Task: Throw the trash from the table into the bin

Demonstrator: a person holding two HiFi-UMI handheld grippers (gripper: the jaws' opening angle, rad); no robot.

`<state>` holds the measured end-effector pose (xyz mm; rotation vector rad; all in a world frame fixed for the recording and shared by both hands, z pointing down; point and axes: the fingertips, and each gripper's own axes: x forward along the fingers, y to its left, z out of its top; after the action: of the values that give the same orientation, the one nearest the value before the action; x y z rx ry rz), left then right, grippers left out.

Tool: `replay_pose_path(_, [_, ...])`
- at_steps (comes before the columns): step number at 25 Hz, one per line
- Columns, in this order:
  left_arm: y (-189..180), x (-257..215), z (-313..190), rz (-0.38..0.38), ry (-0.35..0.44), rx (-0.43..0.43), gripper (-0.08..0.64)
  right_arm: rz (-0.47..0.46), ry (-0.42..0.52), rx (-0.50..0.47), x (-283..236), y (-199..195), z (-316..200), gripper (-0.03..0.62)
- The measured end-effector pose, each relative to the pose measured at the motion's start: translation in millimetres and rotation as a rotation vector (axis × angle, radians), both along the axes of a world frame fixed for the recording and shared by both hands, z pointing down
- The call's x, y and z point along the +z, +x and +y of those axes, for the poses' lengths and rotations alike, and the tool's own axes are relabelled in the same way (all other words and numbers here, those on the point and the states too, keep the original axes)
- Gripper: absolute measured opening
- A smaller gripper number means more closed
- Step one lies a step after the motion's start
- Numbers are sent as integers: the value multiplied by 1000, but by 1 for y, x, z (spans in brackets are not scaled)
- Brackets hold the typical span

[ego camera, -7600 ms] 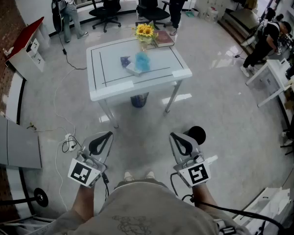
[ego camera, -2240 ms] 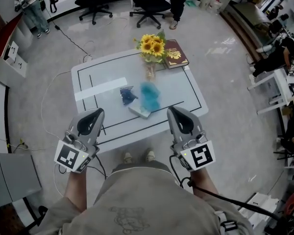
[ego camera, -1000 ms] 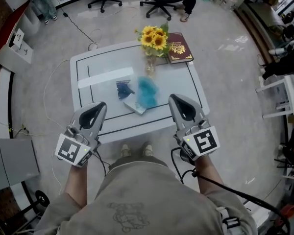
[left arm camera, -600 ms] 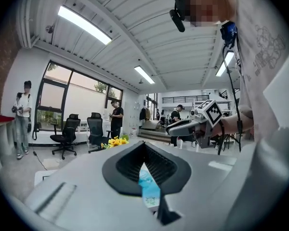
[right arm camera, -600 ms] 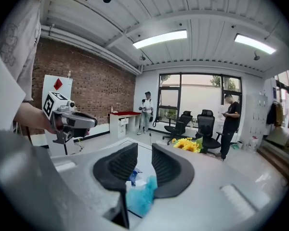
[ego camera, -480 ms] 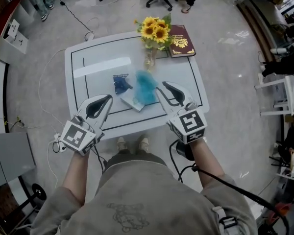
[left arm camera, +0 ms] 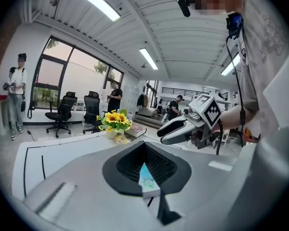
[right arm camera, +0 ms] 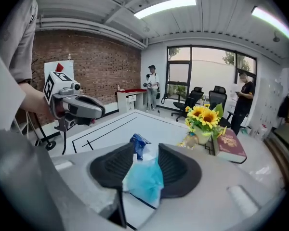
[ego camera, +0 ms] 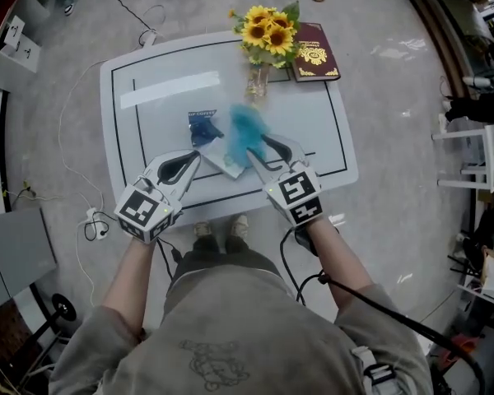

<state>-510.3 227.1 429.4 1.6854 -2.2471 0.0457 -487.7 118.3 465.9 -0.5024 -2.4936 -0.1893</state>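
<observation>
White tabletop fills the head view: your table point(ego camera: 148, 81) carries a bag point(ego camera: 247, 130), blue and crumpled, with a dark wrapper point(ego camera: 202, 127) just left of it and a flat box point(ego camera: 221, 161) touching its near side. Sunflowers point(ego camera: 267, 30) and a book point(ego camera: 315, 52) stand at the far edge. Within the last second you have brought both grippers down from above the near edge to the tabletop. Your right gripper point(ego camera: 267, 148) now reaches in at the bag, and its jaws, clenched a second ago, have just been opening. Your left gripper point(ego camera: 191, 160) lies at the near edge, pointing toward the box, its fingers meeting in a closed loop.

Left gripper view: the jaws are clenched on nothing. You see the box through the loop, lying ahead on the table and not touched. Your right gripper shows above the table, over to the right.

Right gripper view: the jaws stand apart with the bag in the gap and the wrapper just behind it. The pads flank the bag, but nothing shows them pressing on it, so count this gripper as released.

Judged from this, you are set up for the first pick: all three pieces are on the table, nothing is binned, and the bin shows in no view now. Closing on the bag looks like your next move, and soft plastic may slip unless you bite deep
</observation>
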Motion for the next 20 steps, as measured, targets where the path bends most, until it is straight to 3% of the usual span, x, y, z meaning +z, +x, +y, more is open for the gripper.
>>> replay_pose_path(14, [-5,87,-15,141,-73,23,-5,226,7,13,118,-5,0,175])
replay_pose_path(20, [-1,115,-21,188,-103,44,-3,269,-3,33,143,-5,0,174])
